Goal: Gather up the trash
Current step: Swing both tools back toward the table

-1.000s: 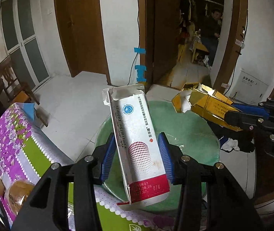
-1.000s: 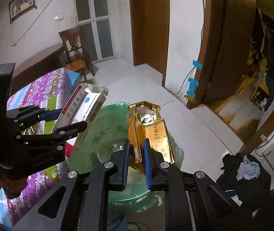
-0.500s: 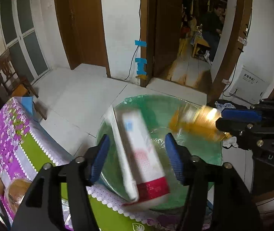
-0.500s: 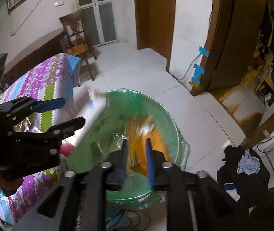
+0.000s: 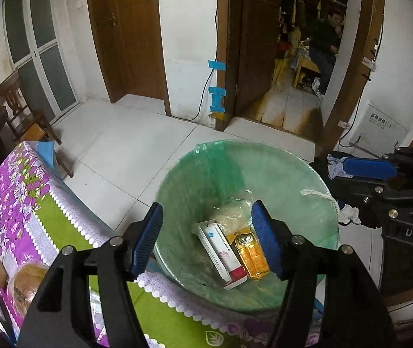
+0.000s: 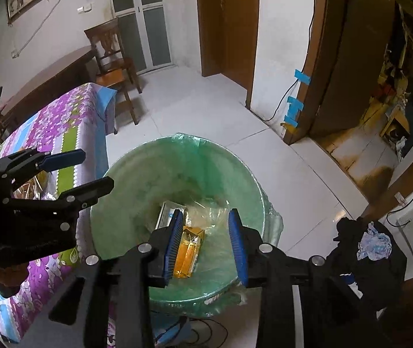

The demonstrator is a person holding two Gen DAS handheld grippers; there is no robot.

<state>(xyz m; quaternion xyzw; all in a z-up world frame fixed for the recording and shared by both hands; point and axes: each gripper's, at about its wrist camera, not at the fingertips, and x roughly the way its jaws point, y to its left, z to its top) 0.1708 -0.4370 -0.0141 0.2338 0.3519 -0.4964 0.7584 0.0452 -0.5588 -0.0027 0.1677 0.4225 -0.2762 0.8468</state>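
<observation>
Both boxes are down at the bottom of the green-lined trash bin (image 5: 279, 174) — the white box (image 5: 221, 253) with the red end lies right beside the yellow box (image 5: 251, 253), touching along their long sides. They sit well below the fingers, not between them. The left gripper (image 5: 206, 240) hangs over the bin with fingers spread wide, holding nothing. Same for the right gripper (image 6: 206, 240) — fingers apart, empty, above the yellow box (image 6: 189, 250). The bench (image 5: 17, 203) with its purple flowered cloth sits just beside the bin.
</observation>
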